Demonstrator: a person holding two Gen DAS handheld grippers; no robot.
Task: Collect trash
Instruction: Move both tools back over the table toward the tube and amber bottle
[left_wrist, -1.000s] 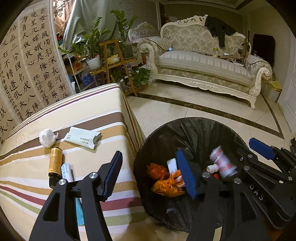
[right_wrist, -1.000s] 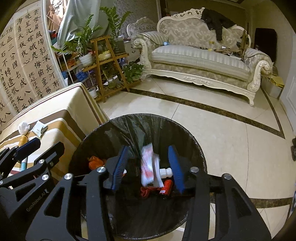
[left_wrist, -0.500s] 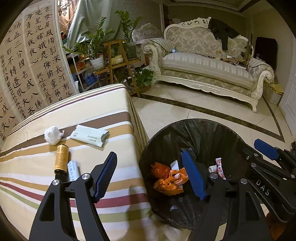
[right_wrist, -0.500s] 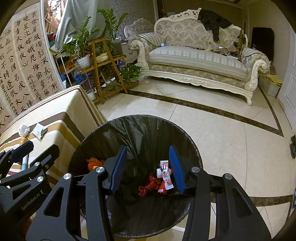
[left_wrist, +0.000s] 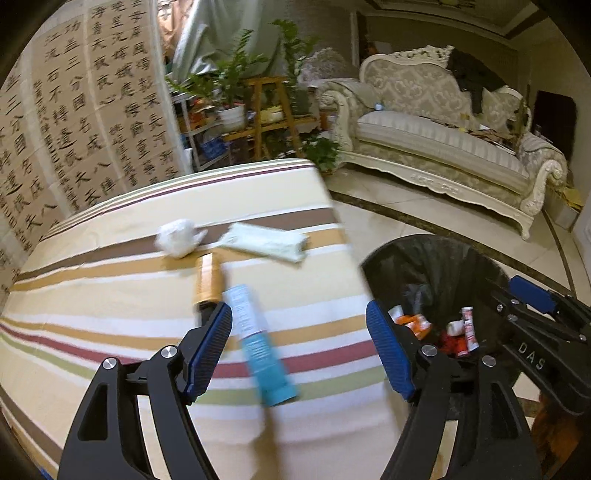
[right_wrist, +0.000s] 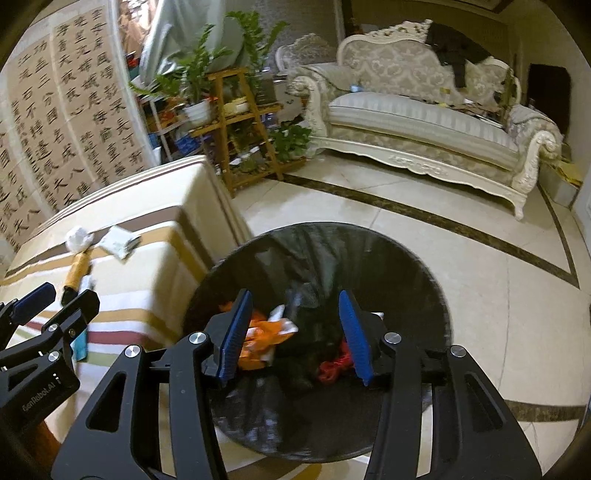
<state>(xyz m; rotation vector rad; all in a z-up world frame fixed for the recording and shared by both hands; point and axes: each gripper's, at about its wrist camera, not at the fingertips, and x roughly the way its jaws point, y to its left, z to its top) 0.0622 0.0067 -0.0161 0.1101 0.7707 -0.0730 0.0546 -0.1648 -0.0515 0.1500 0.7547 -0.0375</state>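
A round bin with a black bag (right_wrist: 369, 254) stands on the floor beside the striped table (left_wrist: 110, 295); it also shows in the left wrist view (left_wrist: 436, 266). Orange and red wrappers (right_wrist: 258, 332) lie inside it. On the table lie a crumpled white tissue (left_wrist: 177, 238), a white packet (left_wrist: 266, 242), a brown bottle (left_wrist: 208, 278) and a blue-and-white tube (left_wrist: 258, 347). My left gripper (left_wrist: 299, 350) is open and empty above the tube. My right gripper (right_wrist: 295, 334) is open and empty over the bin.
A cream sofa (right_wrist: 424, 122) stands across the tiled floor (right_wrist: 480, 295). A wooden plant stand (right_wrist: 236, 122) with potted plants is behind the table. A calligraphy screen (left_wrist: 66, 122) lines the left side.
A red-and-white tube fell from between my right fingers into the bin. My left gripper swung left from over the bin to over the table, above the blue-and-white tube.
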